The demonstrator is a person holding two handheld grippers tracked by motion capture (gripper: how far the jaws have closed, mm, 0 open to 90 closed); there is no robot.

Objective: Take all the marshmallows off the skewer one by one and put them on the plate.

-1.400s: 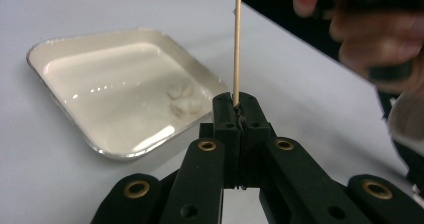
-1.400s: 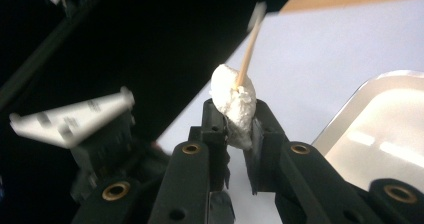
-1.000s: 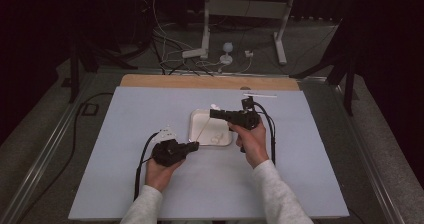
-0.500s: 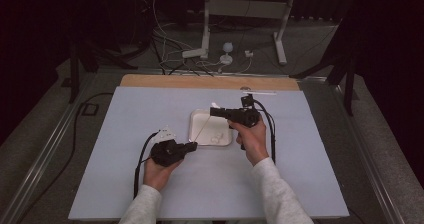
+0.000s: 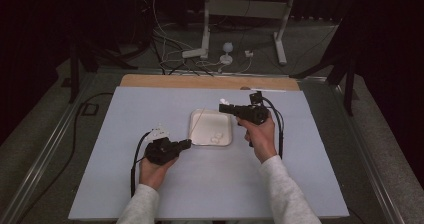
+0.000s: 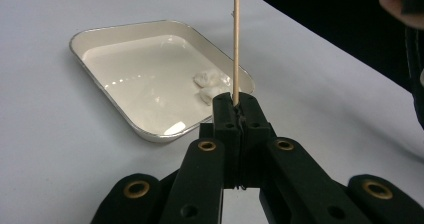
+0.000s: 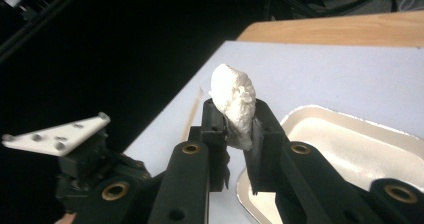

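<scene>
Marshmallow [image 7: 234, 104]: being gripped in right gripper [image 7: 235, 129], frame centre; skewer [image 6: 235, 39] being clamped upright by left gripper [image 6: 236, 109]. Probably threading; next needing alignment over tray [image 5: 196, 134].

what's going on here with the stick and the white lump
A person works at a table with a tool in each hand. The left tool is shut on a thin wooden stick that stands upright beside a shallow white tray. The right tool pinches a white lump, held up over the tray's far end. Two more white lumps lie in the tray. The held lump is not on the stick.
</scene>
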